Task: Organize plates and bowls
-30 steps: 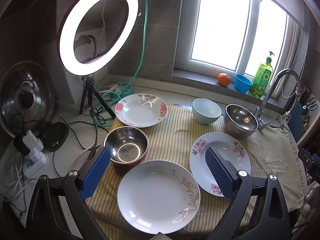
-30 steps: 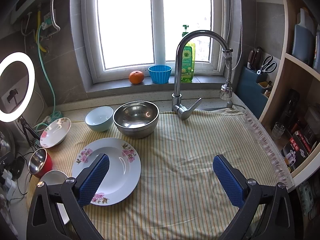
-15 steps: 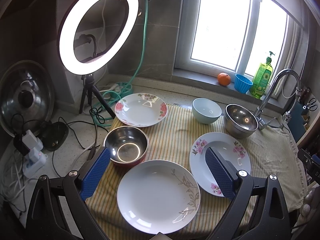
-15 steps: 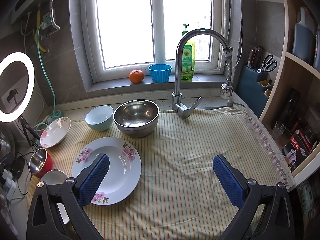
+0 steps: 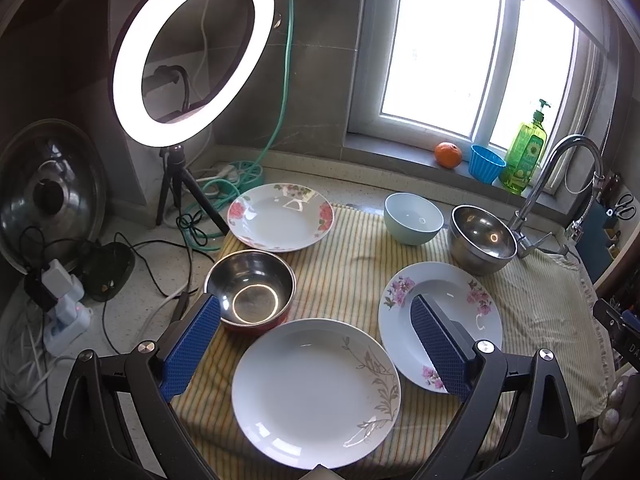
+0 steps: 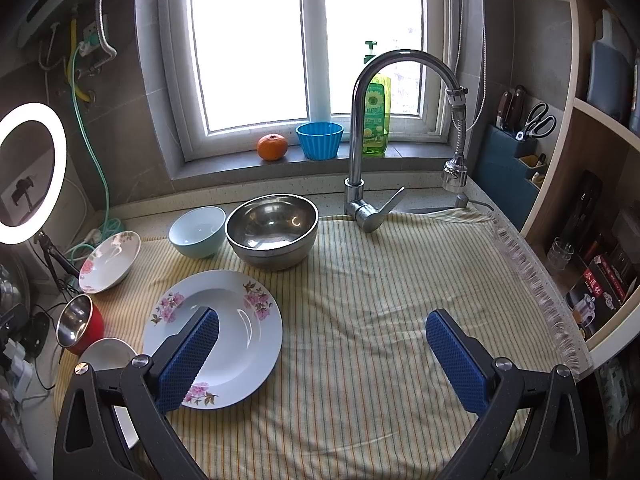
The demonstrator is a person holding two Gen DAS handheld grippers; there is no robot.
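Nothing has shifted in the last second: both the left hand-held gripper [image 5: 316, 332] and right hand-held gripper [image 6: 322, 340] hover with jaws apart, empty; plates and bowls untouched, sorting not begun.

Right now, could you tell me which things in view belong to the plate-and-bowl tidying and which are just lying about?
For the job: leaf-pattern plate; pink-flower plate; red-rose plate; light blue bowl; large steel bowl; red-sided steel bowl.

Lying about: orange; blue cup; soap bottle; faucet; ring light; scissors.
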